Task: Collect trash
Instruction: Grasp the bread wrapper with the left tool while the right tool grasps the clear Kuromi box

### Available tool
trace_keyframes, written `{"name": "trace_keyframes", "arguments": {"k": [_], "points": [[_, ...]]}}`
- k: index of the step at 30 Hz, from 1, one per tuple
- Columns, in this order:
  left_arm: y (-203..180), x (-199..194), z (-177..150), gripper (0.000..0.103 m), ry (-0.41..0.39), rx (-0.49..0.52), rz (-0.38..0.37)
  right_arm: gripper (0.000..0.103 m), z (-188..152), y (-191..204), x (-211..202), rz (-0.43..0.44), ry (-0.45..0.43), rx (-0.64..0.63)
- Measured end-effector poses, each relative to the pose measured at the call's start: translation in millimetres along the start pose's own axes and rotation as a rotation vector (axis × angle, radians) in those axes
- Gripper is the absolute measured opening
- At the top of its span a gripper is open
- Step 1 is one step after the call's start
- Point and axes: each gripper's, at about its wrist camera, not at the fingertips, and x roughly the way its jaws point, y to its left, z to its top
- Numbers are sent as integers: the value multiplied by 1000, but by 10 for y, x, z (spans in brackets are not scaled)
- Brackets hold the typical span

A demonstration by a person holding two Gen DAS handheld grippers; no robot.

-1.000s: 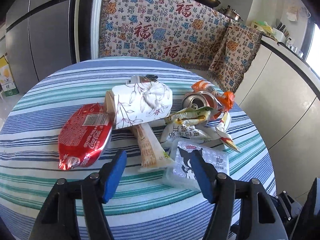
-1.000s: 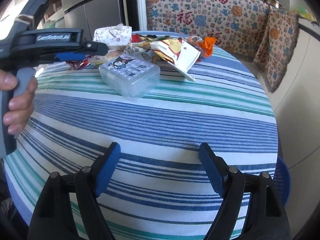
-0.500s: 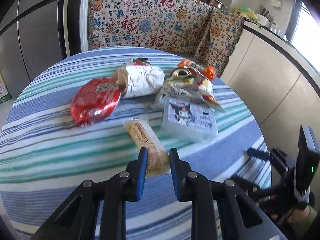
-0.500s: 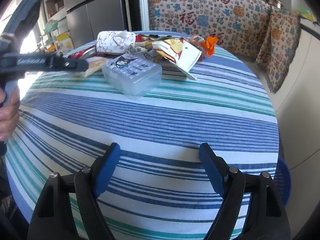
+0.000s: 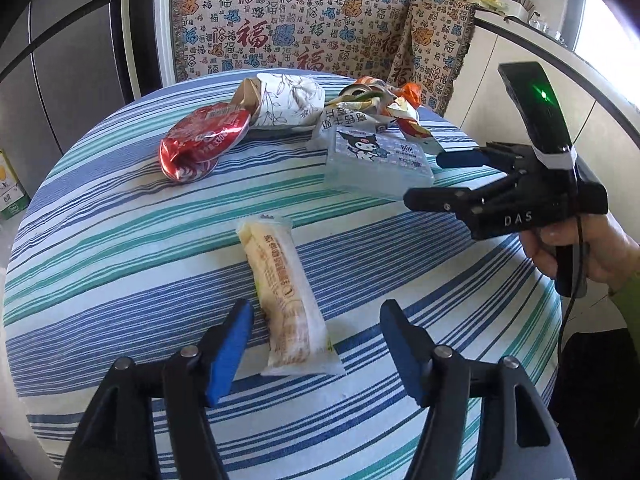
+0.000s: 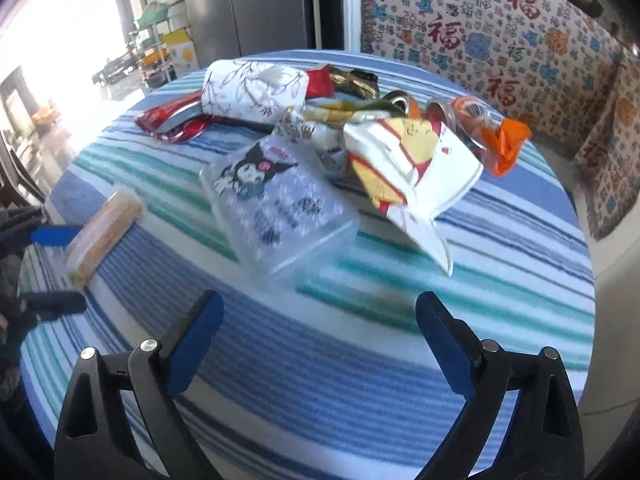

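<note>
A long yellow snack wrapper (image 5: 286,296) lies on the striped tablecloth (image 5: 100,240), its near end between the fingers of my open left gripper (image 5: 316,344). It also shows in the right wrist view (image 6: 102,236). Behind it lie a crushed red can wrapper (image 5: 200,140), a floral paper roll (image 5: 288,98), a clear Kuromi box (image 5: 378,158) and crumpled wrappers (image 5: 376,108). My right gripper (image 6: 320,344) is open and empty, close in front of the Kuromi box (image 6: 276,204). It shows from the side in the left wrist view (image 5: 448,180).
The round table's edge (image 6: 576,216) drops off at the right. A patterned cloth (image 5: 304,28) hangs behind the table. A grey fridge (image 5: 48,68) stands at the left, white cabinets (image 5: 520,76) at the right.
My left gripper was shut on the yellow wrapper's end after pulling it toward me; now it is open and the wrapper lies free. My right gripper has moved forward toward the Kuromi box.
</note>
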Motion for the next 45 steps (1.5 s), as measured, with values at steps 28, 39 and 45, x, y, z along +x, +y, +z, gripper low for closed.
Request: {"name": "trace_keyframes", "arguments": {"k": [28,39,45], "points": [[150,-65,-25,67,20,-9,59,87,-243,390,-518,-66,70,275],[102,-12,142,22,61,27,65,74,99,340,-78,-73,255,297],[110,-115,159,16,24,-19,15,64,2,351,-227,-67,230,300]]}}
